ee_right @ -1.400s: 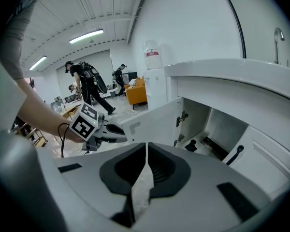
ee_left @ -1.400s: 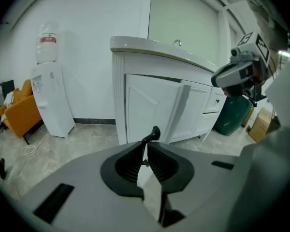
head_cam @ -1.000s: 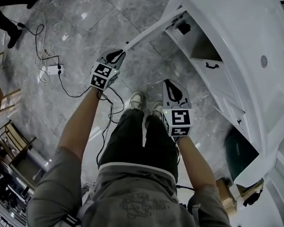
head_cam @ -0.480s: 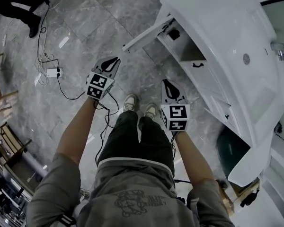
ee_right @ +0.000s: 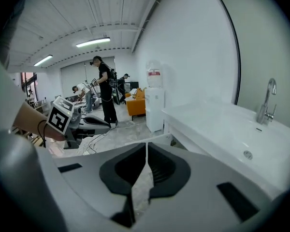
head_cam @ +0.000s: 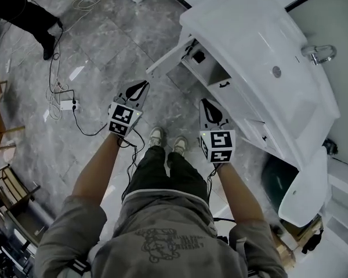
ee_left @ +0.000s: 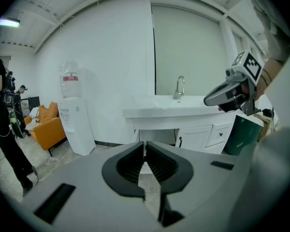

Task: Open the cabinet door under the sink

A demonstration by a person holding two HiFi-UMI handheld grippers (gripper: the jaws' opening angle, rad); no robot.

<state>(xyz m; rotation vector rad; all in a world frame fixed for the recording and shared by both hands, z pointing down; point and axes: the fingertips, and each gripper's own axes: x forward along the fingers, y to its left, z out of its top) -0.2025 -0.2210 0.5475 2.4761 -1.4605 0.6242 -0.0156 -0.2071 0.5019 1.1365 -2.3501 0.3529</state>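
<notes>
White cabinet door (head_cam: 167, 57): swung open under the sink (head_cam: 243, 30), over grey stone floor (head_cam: 104, 45), well apart from both grippers. Left gripper (head_cam: 140, 87): jaws closing together, empty. Right gripper (head_cam: 207, 104): jaws together, empty.

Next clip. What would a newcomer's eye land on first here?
The white sink cabinet at upper right of the head view, its door swung wide open over the grey floor. The left gripper and right gripper, jaws shut and empty, hover mid-frame near the person's shoes.
</notes>
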